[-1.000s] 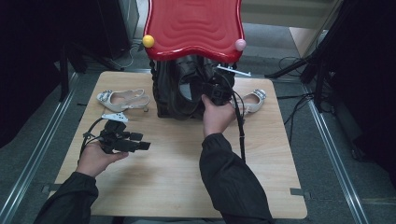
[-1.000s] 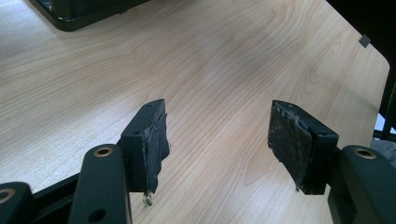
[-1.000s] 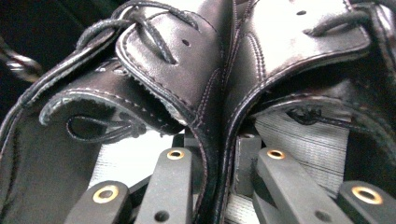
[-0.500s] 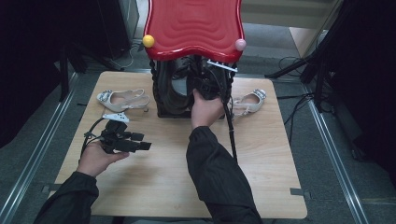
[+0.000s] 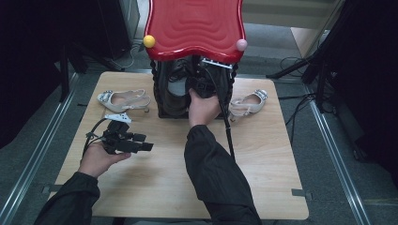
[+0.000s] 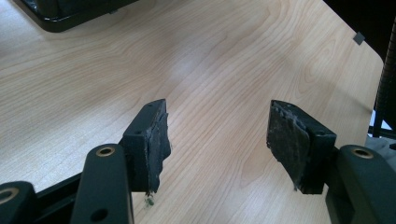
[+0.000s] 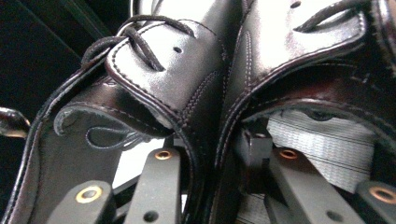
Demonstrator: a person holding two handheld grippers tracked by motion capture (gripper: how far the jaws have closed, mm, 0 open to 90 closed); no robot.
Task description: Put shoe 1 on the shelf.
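High view overhead table (image 5: 263,154); gripper views close, left sharing tabletop.

A pair of black leather lace-up shoes (image 7: 187,79) stands side by side under the red top of the stand, at the far middle of the table. They are glossy, with stitched seams and dark laces; their inner walls touch, and one shows a pale grey insole.
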